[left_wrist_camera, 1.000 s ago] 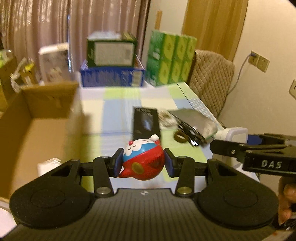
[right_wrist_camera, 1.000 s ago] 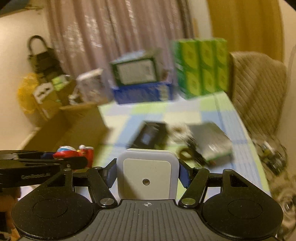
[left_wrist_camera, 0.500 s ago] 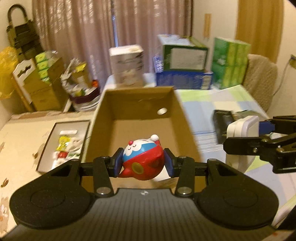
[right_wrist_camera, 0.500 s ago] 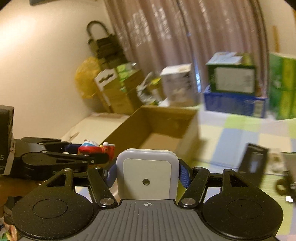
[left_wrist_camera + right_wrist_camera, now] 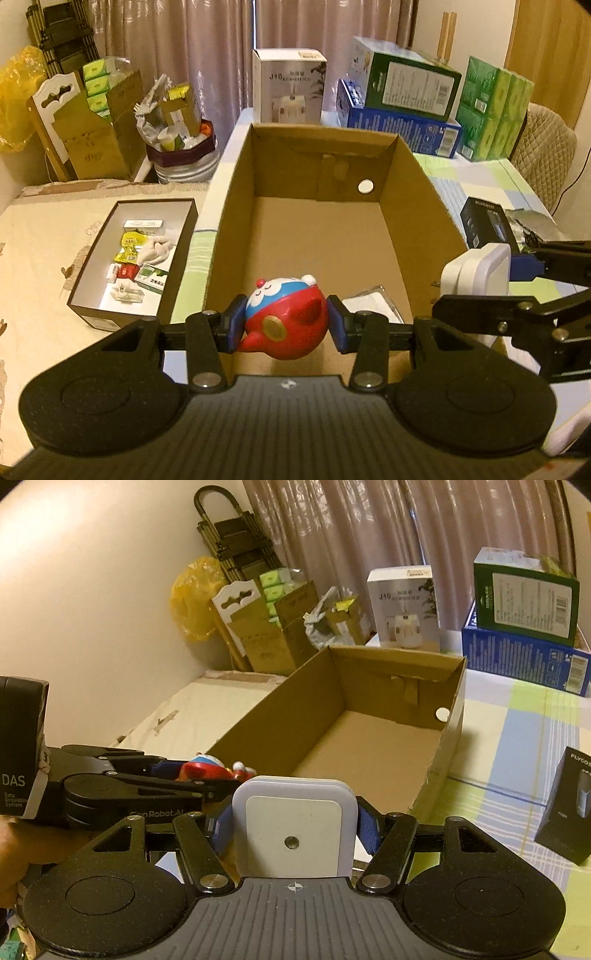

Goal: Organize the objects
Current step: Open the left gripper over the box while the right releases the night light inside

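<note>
My left tongs [image 5: 284, 328] are pinching the round red-and-blue toy figure [image 5: 286, 322] by its flanks, one pad on each side, and it hangs over the near end of the open cardboard box [image 5: 424, 177]. My right tongs [image 5: 293, 829] are clamped on the white plastic adapter [image 5: 293, 830] across its two narrow edges, just to the right of the box's near right corner, above the bench [image 5: 517, 738] with its checked cloth. A clear packet [image 5: 371, 308] already lies on the box floor at the near right.

The toy looks like hard, glossy plastic: light, stiff, but curved and slick, so I judge it could roll or squirt out if the pads sat off its widest line. Holding it at the belly, as now, seems the safest place. It may bounce if dropped, so lowering it close to the floor of the box before letting go would be wise.

The adapter looks rigid and a little heavier, with flat sides that give the pads good purchase; its prongs face away from me, to judge from the left view. The black carton [image 5: 569, 808] stands on the bench at the right, still outside the box.
</note>
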Demonstrator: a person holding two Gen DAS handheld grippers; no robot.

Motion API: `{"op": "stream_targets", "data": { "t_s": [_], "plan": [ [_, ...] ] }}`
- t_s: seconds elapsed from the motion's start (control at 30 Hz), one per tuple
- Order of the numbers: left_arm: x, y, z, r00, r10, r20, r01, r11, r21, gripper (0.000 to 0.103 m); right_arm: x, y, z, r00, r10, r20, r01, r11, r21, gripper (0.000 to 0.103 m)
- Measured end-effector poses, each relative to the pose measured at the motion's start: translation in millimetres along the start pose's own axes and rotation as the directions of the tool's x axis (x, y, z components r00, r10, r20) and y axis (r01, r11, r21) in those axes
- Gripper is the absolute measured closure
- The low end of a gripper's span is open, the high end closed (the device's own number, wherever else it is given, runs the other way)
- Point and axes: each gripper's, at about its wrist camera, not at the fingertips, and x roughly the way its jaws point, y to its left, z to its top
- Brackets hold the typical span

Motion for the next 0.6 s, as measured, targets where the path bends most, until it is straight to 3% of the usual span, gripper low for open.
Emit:
{"op": "stream_targets", "data": {
  "t_s": [0.23,0.6],
  "plan": [
    [9.9,2.0,-1.4,1.0,-0.001,-0.021,0.0,1.0,-0.004,0.063,1.5,-8.9,-0.5,1.0,-0.011,-0.01,0.011,1.0,0.014,0.041],
    [-7.8,5.8,5.6,1.0,0.022,0.015,-0.022,1.0,-0.006,0.063,-2.3,-8.5,-2.0,1.0,-0.016,-0.011,0.017,1.0,0.027,0.041]
  ]
}}
